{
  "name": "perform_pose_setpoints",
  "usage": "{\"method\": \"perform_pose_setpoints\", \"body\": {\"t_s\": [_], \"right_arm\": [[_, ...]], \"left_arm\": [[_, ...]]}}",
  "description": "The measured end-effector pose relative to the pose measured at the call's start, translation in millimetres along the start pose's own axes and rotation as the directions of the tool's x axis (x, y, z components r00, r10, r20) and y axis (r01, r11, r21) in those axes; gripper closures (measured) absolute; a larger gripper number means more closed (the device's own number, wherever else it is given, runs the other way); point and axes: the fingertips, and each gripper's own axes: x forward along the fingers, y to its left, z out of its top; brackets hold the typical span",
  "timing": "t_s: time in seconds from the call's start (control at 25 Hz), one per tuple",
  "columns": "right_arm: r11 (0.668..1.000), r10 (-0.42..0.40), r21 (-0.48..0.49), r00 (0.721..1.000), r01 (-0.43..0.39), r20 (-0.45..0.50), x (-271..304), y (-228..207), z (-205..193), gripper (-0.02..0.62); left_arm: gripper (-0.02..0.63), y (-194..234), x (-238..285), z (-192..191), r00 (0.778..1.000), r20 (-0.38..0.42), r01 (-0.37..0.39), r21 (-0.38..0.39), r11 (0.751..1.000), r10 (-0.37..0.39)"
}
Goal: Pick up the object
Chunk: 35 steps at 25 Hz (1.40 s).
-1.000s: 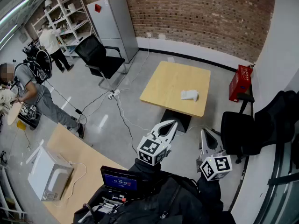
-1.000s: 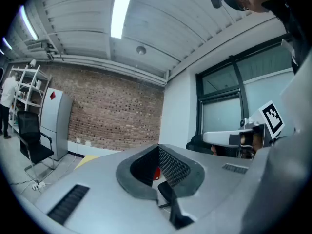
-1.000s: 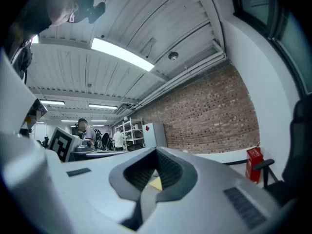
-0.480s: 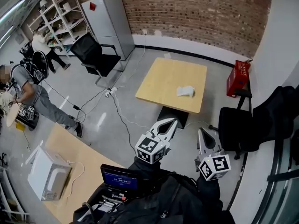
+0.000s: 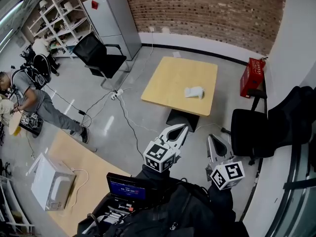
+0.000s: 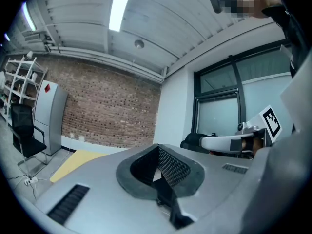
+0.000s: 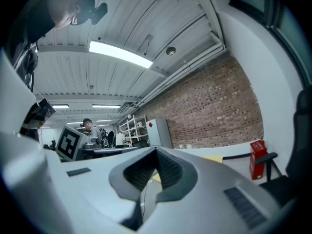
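Observation:
A small white object (image 5: 194,92) lies on a light wooden table (image 5: 170,80) out on the floor, well ahead of me. My left gripper (image 5: 182,128) is held low in the head view, pointing toward the table, shut and with nothing in it. My right gripper (image 5: 211,138) is beside it on the right, also shut and holding nothing. In the left gripper view the jaws (image 6: 157,172) meet, with a corner of the table (image 6: 73,162) beyond them. In the right gripper view the right gripper (image 7: 155,167) points at the brick wall. Both grippers are far from the object.
A black chair (image 5: 254,135) stands right of the table, and a red box (image 5: 252,77) sits by the wall. Another black chair (image 5: 101,58) and a grey cabinet (image 5: 112,19) stand at the back left. Cables (image 5: 123,115) cross the floor. Near me is a desk (image 5: 81,169) with a white appliance (image 5: 49,182).
The head view has shifted a little, so the table and white object sit slightly higher and further left in the frame. Both grippers keep the same pose, shut.

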Motion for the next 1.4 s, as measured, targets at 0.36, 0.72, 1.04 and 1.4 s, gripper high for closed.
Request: {"method": "perform_pose_setpoints", "body": {"t_s": [0.36,0.72,1.04,1.4], "right_arm": [[0.999,0.011,0.036,1.0,-0.01,-0.028,5.5,-15.7,-8.1,0.591],[0.999,-0.001,0.047,0.999,0.004,-0.051,24.4,-29.3,-17.3,0.591],[0.999,-0.031,0.038,0.998,0.033,-0.051,63.3,-58.5,-7.2,0.591],[0.999,-0.018,0.026,0.997,0.02,-0.07,149.0,-68.4,3.9,0.591]], "left_arm": [[0.607,-0.2,13.2,-9.4,0.999,-0.042,-0.006,0.003,1.0,0.006],[0.607,17.9,33.0,-16.2,0.999,-0.046,0.006,-0.003,1.0,-0.006],[0.607,49.2,72.9,-9.8,0.998,-0.043,0.035,-0.009,0.999,-0.035],[0.607,126.2,110.6,2.3,0.998,-0.066,0.02,-0.028,0.999,-0.022]]}}
